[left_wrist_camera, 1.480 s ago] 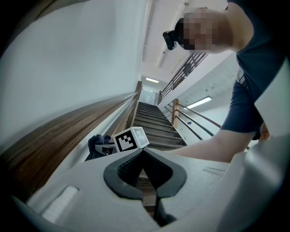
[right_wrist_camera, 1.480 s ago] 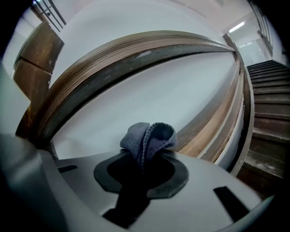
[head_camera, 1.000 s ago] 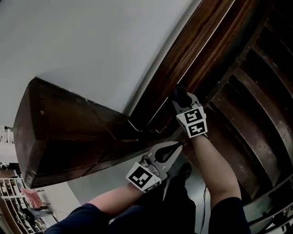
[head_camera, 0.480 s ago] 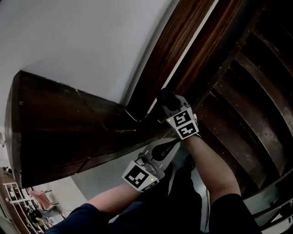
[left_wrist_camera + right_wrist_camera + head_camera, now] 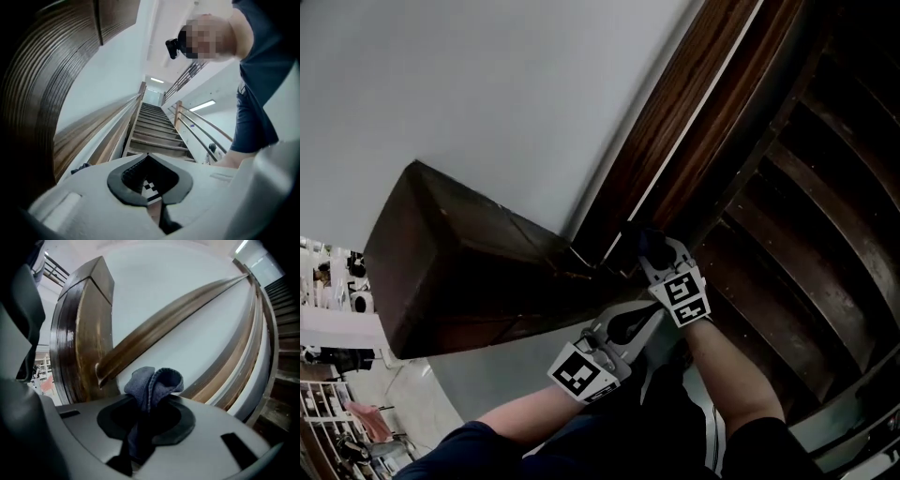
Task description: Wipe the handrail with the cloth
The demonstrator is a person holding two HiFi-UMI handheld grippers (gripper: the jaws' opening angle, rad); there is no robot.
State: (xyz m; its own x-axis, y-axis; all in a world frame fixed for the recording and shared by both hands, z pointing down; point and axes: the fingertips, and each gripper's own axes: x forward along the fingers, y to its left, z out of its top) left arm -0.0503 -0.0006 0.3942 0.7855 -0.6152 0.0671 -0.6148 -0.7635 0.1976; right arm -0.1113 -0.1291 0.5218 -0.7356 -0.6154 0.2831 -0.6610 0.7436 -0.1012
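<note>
right gripper (image 5: 145, 414) (image 5: 640, 246): clamped tight on a bunched blue-grey fabric cloth (image 5: 153, 384) | cloth: sticking up out of the jaws, right by the low end of the dark brown wooden handrail (image 5: 164, 325) (image 5: 675, 122), contact hard to call | left gripper (image 5: 149, 161) (image 5: 654, 312): pinched closed, empty, just beside the handrail's low end | dark wooden stairs (image 5: 806, 216): right of handrail

The cloth (image 5: 154, 383), a blue-grey rag bunched into a folded wad, stood pinched between the jaws of the right gripper (image 5: 149, 404). The handrail (image 5: 173, 319), dark glossy brown wood, sloped along the white wall (image 5: 187, 362), its lower end just beyond the cloth.
</note>
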